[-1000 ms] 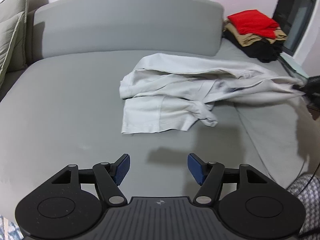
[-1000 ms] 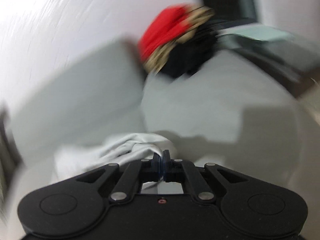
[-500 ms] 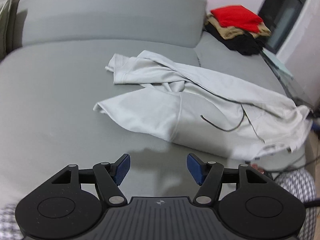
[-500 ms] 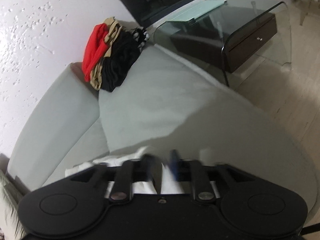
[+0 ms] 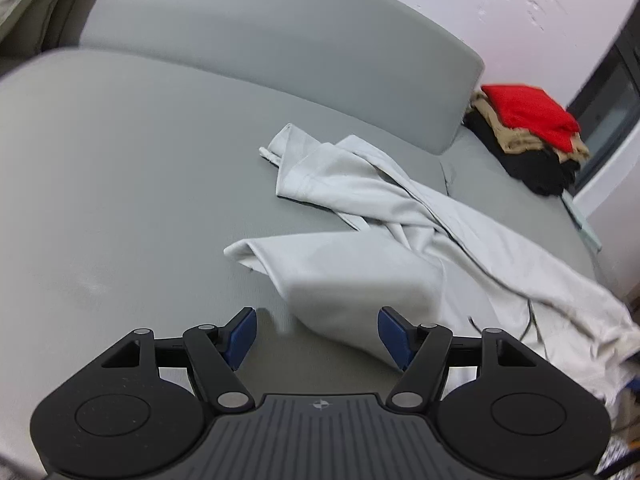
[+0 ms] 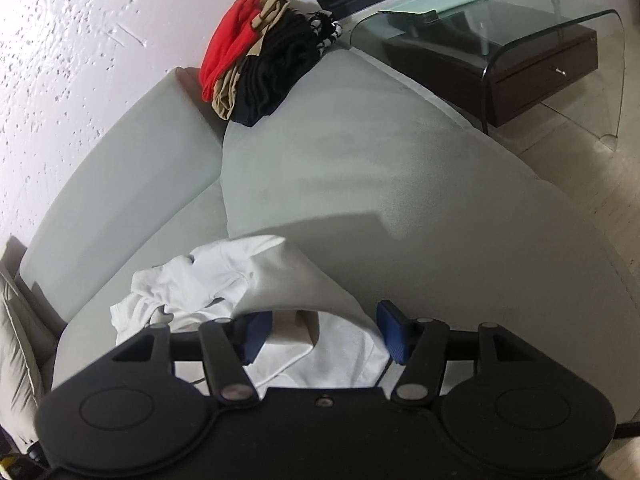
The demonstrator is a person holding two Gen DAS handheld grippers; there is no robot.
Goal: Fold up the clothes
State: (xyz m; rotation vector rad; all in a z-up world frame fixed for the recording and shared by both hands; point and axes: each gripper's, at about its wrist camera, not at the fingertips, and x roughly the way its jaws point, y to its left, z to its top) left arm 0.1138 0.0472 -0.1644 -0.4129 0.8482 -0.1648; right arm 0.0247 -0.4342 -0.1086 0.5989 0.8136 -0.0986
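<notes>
A pale grey-white garment (image 5: 360,264) with a dark drawstring lies rumpled across the grey sofa seat (image 5: 120,184), stretching from the middle toward the right edge. My left gripper (image 5: 316,334) is open, just above the sofa, with the garment's near fold between its blue pads. In the right wrist view the same garment (image 6: 224,280) lies under and in front of my right gripper (image 6: 324,332), which is open with cloth between its jaws.
A stack of folded clothes, red on top of tan and black (image 5: 528,136), sits at the sofa's far right end; it also shows in the right wrist view (image 6: 256,52). A glass side table (image 6: 500,28) stands beside the sofa. A cushion (image 6: 16,340) is at the left.
The right gripper was shut on the garment a second ago and has opened, letting it go. The garment now lies stretched out. The left gripper has moved closer to its near fold.
</notes>
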